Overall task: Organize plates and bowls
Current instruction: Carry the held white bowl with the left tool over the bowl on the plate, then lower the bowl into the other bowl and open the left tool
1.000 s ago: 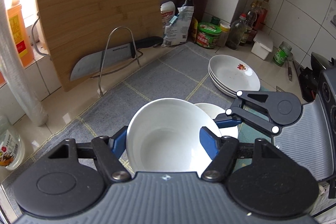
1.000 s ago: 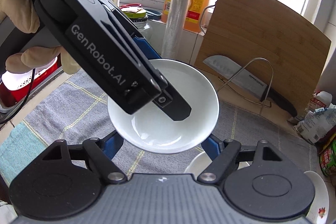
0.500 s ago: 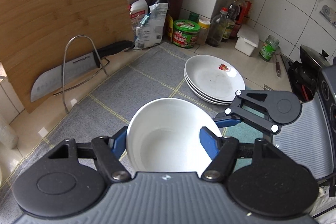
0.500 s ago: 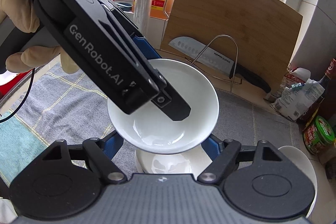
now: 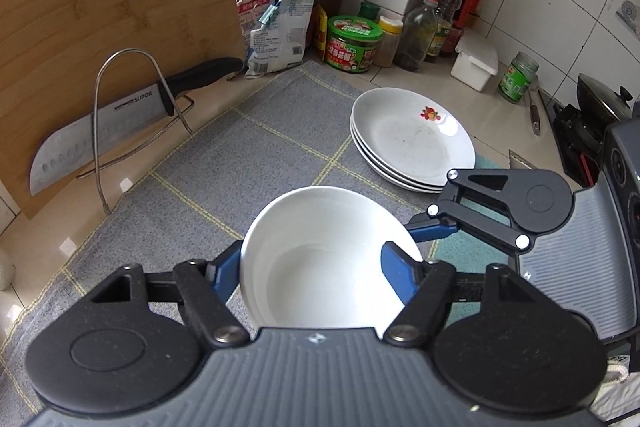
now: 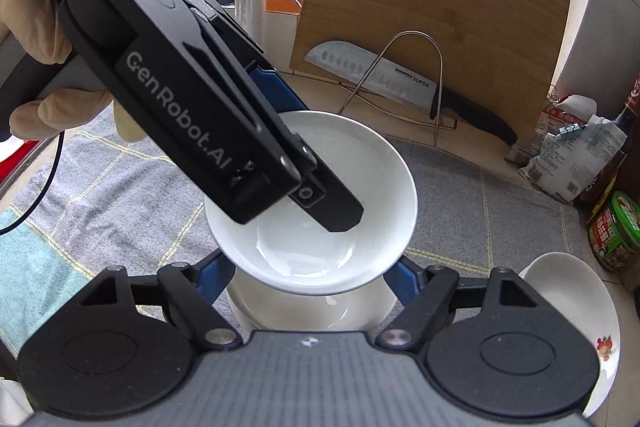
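Now the left gripper (image 5: pixel 310 269) grasps a white bowl (image 5: pixel 320 263) by its rim, one blue finger (image 5: pixel 394 273) inside the wall, so the bowl hangs clear over the grey mat (image 5: pixel 248 147). Beside it, the right gripper (image 6: pixel 308 277) clenches a second bowl (image 6: pixel 316 305) right beneath the first, probably so they can nest. Both bowls are plain, glossy and empty. Beyond the held bowl, stacked plates (image 5: pixel 412 139) sit on the mat's far edge

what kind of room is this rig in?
Most likely a home kitchen counter: a kitchen knife in a wire rack against a bamboo cutting board, sauce bottles along the tiled wall, stacked white plates on a dish mat.
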A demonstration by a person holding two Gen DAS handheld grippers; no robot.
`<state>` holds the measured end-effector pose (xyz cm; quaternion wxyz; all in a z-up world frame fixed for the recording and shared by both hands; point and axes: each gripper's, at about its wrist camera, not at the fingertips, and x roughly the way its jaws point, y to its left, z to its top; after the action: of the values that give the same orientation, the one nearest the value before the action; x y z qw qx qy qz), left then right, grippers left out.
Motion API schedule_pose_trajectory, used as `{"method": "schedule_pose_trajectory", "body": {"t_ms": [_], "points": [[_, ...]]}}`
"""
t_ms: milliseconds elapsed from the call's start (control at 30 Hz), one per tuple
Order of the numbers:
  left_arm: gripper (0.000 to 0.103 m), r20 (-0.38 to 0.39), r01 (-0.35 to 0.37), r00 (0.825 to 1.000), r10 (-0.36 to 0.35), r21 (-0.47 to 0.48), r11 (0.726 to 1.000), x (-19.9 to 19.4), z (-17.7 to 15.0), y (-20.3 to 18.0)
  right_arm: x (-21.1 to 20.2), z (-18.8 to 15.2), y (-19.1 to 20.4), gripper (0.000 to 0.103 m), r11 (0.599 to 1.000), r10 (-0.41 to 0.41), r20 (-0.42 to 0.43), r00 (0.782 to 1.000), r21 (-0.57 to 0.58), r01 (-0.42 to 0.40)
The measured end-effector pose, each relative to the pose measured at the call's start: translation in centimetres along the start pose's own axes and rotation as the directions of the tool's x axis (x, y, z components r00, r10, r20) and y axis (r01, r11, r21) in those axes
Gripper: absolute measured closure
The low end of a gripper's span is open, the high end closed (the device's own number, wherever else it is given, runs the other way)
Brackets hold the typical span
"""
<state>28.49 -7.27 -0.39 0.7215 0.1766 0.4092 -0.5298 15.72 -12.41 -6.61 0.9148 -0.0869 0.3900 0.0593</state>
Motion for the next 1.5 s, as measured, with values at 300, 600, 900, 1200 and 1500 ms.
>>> {"method": "schedule_pose_trajectory", "body": {"t_ms": [300, 600, 900, 1200, 1500], "points": [[0.030, -0.003, 0.044, 0.999, -0.044, -0.023, 0.999, 1.3, -0.6, 0.2, 0.5, -0.4, -0.6, 0.019, 1.000, 0.017, -0.052, 0.998, 0.026, -0.016], [0.029, -0.021, 0.069, 0.997, -0.070, -0.028, 0.997, 1.6, -0.6, 0.2, 0.3, -0.6, -0.7, 0.019, 0.998, 0.035, -0.077, 0.996, 0.050, -0.032], [0.025, -0.036, 0.088, 0.995, -0.091, -0.058, 0.994, 2.1, -0.4, 0.4, 0.4, -0.2, -1.0, 0.019, 0.997, 0.059, -0.116, 0.992, 0.065, -0.051], [0.025, -0.056, 0.089, 0.994, -0.094, -0.079, 0.993, 2.2, -0.9, 0.7, 0.5, -0.2, -0.8, 0.012, 0.995, 0.095, -0.134, 0.986, 0.056, -0.088], [0.023, -0.039, 0.087, 0.995, -0.091, -0.083, 0.993, 1.9, -0.7, 0.8, -0.2, 0.0, -1.0, 0.000, 0.995, 0.090, -0.084, 0.992, 0.055, -0.086]]}}
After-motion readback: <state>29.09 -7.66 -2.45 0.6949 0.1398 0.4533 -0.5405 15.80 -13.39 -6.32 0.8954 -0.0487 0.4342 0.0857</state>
